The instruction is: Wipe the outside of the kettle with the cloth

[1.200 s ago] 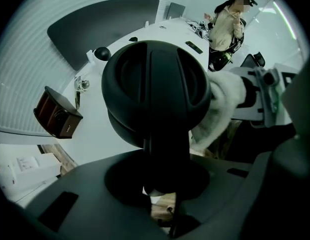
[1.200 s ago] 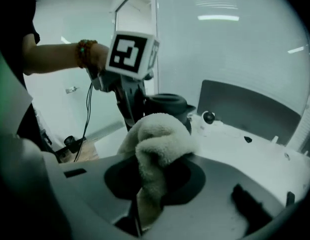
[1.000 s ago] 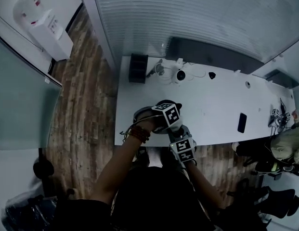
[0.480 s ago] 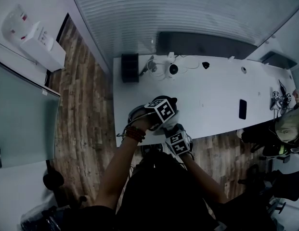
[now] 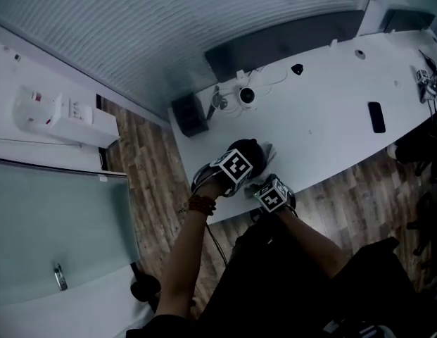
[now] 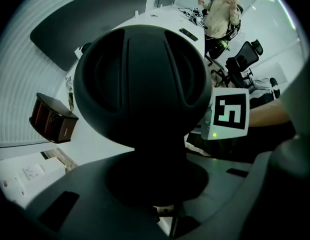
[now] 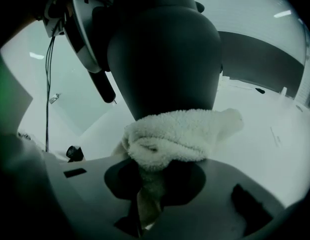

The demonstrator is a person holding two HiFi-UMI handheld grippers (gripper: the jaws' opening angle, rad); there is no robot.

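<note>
A black kettle point(image 5: 248, 151) stands near the front edge of the white table point(image 5: 331, 104). In the left gripper view I look down on its lid point(image 6: 140, 79). My left gripper point(image 5: 234, 167) points down from above, and its jaws point(image 6: 155, 199) are shut on the kettle's handle. My right gripper point(image 5: 273, 194) sits just in front of the kettle, shut on a white fluffy cloth point(image 7: 174, 136). The cloth presses against the lower part of the kettle's body point(image 7: 164, 49). A bit of the cloth point(image 5: 267, 148) shows beside the kettle.
At the table's back left stand a black box point(image 5: 188, 115) and a small white camera point(image 5: 246, 95) with cables. A dark phone point(image 5: 376, 117) lies far right. A person point(image 6: 219, 9) and an office chair point(image 6: 247, 59) are beyond the table's far end.
My right gripper has come down along the kettle's side with the cloth. The left gripper has stayed on the handle. The head view has swung round.
</note>
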